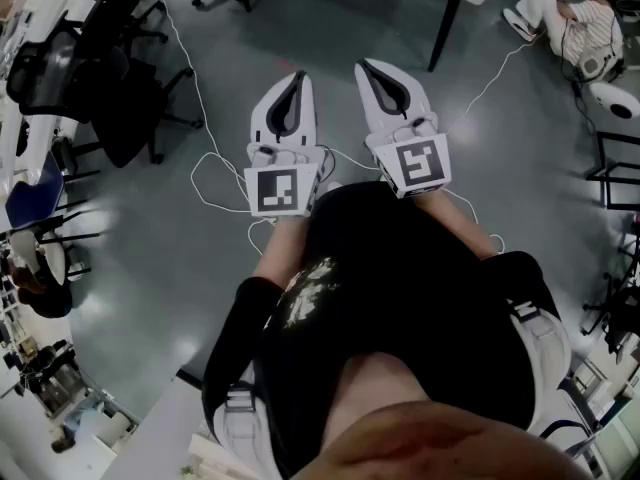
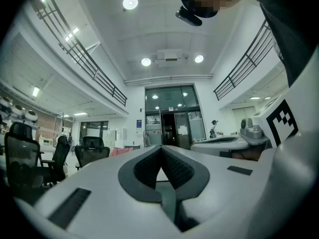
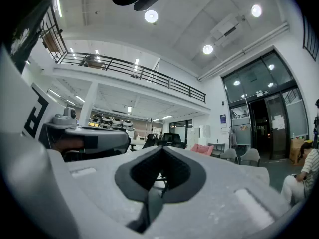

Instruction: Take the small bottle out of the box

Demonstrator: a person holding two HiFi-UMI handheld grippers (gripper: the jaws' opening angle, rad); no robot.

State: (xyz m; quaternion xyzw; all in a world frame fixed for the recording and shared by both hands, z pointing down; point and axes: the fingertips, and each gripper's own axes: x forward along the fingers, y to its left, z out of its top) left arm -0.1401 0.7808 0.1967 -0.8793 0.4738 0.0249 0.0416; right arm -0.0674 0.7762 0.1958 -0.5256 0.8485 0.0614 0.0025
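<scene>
Small bottle and box were caught in no view; the white left gripper [image 1: 298,75] and right gripper [image 1: 366,66] were held side by side above grey floor [image 1: 150,258], jaws closed together on nothing

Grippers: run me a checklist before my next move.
1. Left gripper empty: ok, jaws together on nothing.
2. Right gripper empty: ok, jaws together on nothing.
3. Both held level: ok.
4. Box in sight: not ok, no view shows it.
5. Bottle in sight: not ok, no view shows it.
6. Floor free ahead: not ok, a white cable lies across it.
</scene>
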